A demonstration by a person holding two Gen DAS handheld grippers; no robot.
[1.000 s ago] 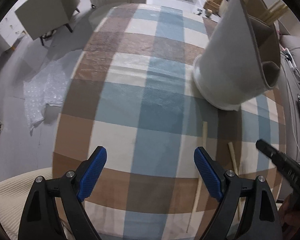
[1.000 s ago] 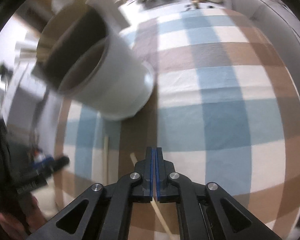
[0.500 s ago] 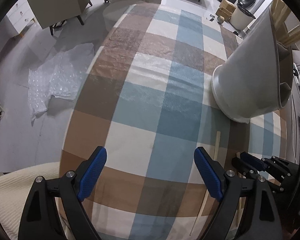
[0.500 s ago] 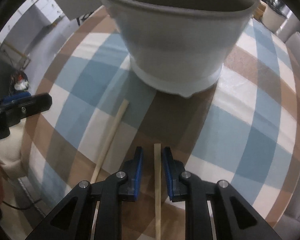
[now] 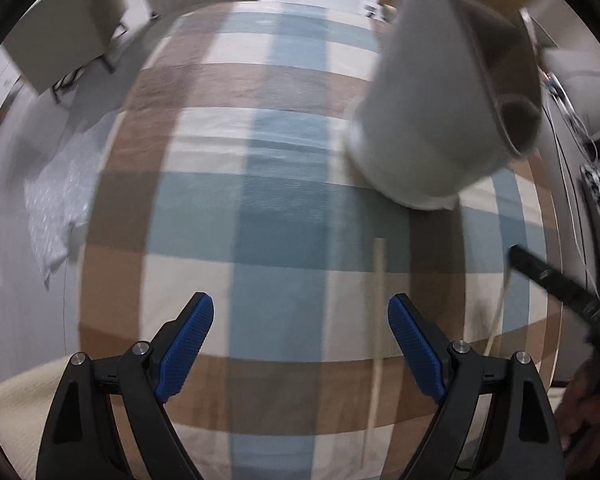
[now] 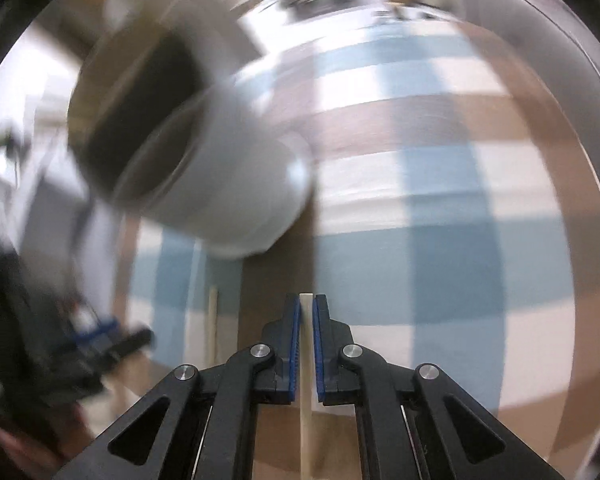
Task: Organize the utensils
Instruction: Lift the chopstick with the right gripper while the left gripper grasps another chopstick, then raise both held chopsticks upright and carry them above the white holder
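Right gripper [image 6: 306,312] is clamped on a chopstick [image 6: 306,408]; its jaws have just been closing onto it. The stick runs straight down between the blue pads [image 6: 295,344], tip poking just past them, pointing toward the holder [image 6: 228,184]. From the left wrist view the same stick [image 5: 500,308] hangs below the right gripper [image 5: 540,276], at the right of the frame, near the holder [image 5: 432,120] base.

Left gripper [image 5: 300,320] is spread wide, nothing between the pads [image 5: 188,344], hovering over the cloth [image 5: 260,208].

Second chopstick [image 5: 377,320] lies flat on the cloth, just inside the left gripper's right pad, far end pointing at the holder, not touching it. In the right wrist view it [image 6: 213,328] lies left of the held one, roughly parallel.

Holder is white, upright on the cloth [image 6: 460,240], with dark inner compartments. Both views are motion-blurred; can't tell what is in the compartments.

Bubble wrap [image 5: 56,196] on the floor, well left of the holder, off the table edge.
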